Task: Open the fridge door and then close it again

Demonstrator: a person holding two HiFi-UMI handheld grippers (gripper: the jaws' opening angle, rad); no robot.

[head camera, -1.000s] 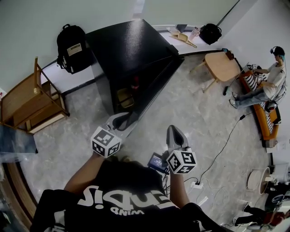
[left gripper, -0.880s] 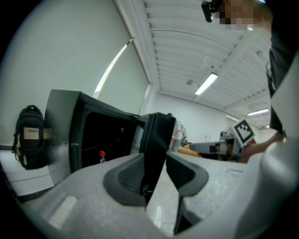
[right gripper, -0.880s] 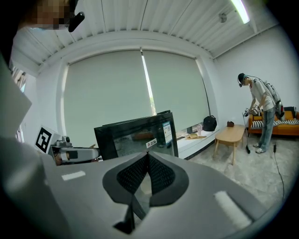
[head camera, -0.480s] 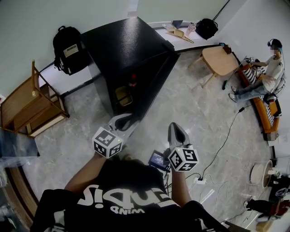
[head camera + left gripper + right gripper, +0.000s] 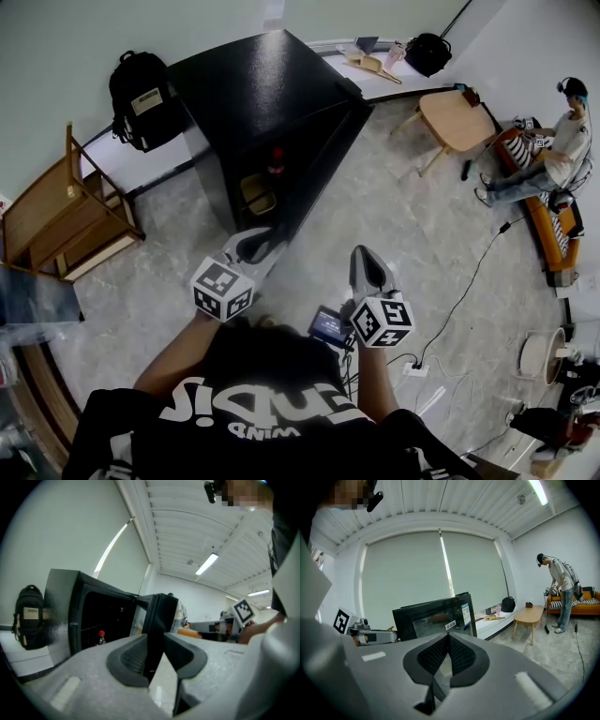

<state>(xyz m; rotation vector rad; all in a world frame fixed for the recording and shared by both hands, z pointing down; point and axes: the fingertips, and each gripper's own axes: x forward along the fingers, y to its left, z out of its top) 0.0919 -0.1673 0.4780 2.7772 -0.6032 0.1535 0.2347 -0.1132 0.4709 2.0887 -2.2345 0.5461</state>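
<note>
A grey marbled floor [image 5: 412, 234] is spreading out under a pale green wall, and the black fridge [image 5: 258, 89] is standing against that wall in the upper middle of the head view. A black backpack [image 5: 141, 98] is leaning just beside it on the left, and a wooden rack [image 5: 66, 211] is sitting further left. Off to the right, a person [image 5: 553, 169] is staying by an orange sofa [image 5: 544, 244], well apart from the fridge.

The fridge door [image 5: 323, 159] is standing open, swinging out toward the camera wearer, and a red-capped bottle [image 5: 277, 159] is showing on a shelf inside.

The left hand-held gripper [image 5: 255, 246] is reaching level to the door's free edge. In the left gripper view, that dark edge is running upright between the pads, the jaws have just been closing on it, and the left hand-held gripper is grasping the fridge door there.

The right hand-held gripper [image 5: 367, 262] is hanging out in front of the person over the floor, near the door but apart from it. Its jaws are meeting at the tips, so it is staying clenched on nothing, pointing toward the door's glass front [image 5: 436, 616].
</note>
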